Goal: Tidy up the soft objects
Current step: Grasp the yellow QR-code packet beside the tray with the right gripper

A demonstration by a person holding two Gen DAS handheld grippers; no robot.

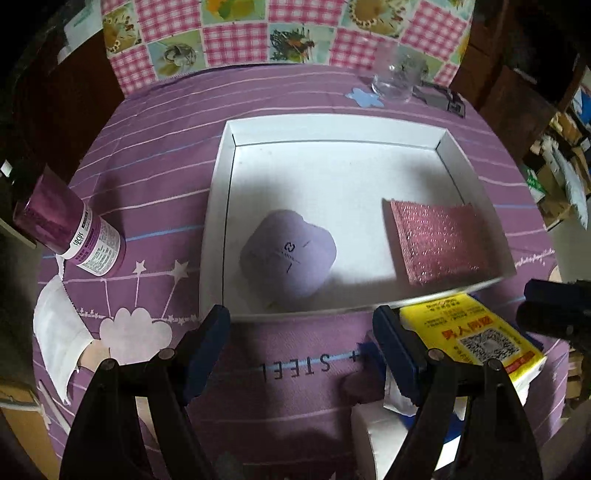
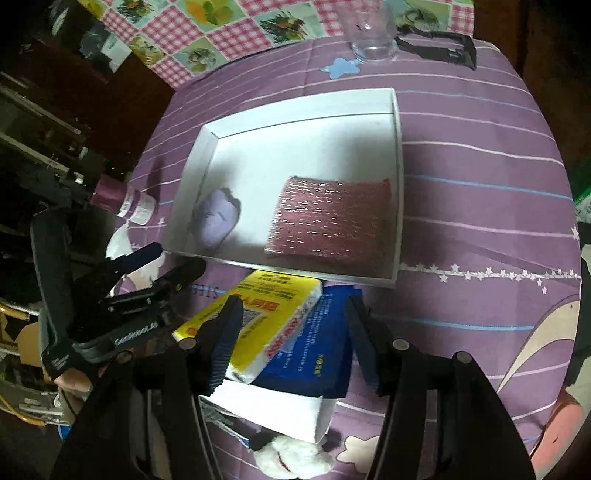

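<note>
A white shallow box (image 1: 218, 206) (image 2: 397, 184) sits on the purple tablecloth. In it lie a lilac soft puff (image 1: 288, 254) (image 2: 219, 218) at the left and a pink glittery sponge (image 1: 439, 240) (image 2: 328, 221) at the right. A yellow tissue pack (image 1: 476, 336) (image 2: 273, 306) lies in front of the box, on a blue pack (image 2: 314, 350). My left gripper (image 1: 301, 347) is open and empty, just before the box's near wall; it also shows in the right wrist view (image 2: 177, 258). My right gripper (image 2: 291, 332) is open above the yellow and blue packs, touching neither.
A purple bottle (image 1: 70, 229) lies left of the box beside a white wrapper (image 1: 59, 332). A clear glass (image 1: 395, 77) (image 2: 373, 33) and a black object (image 2: 443, 44) stand at the far edge. A white card box (image 2: 273, 410) and a white fluffy item (image 2: 291, 458) lie near me.
</note>
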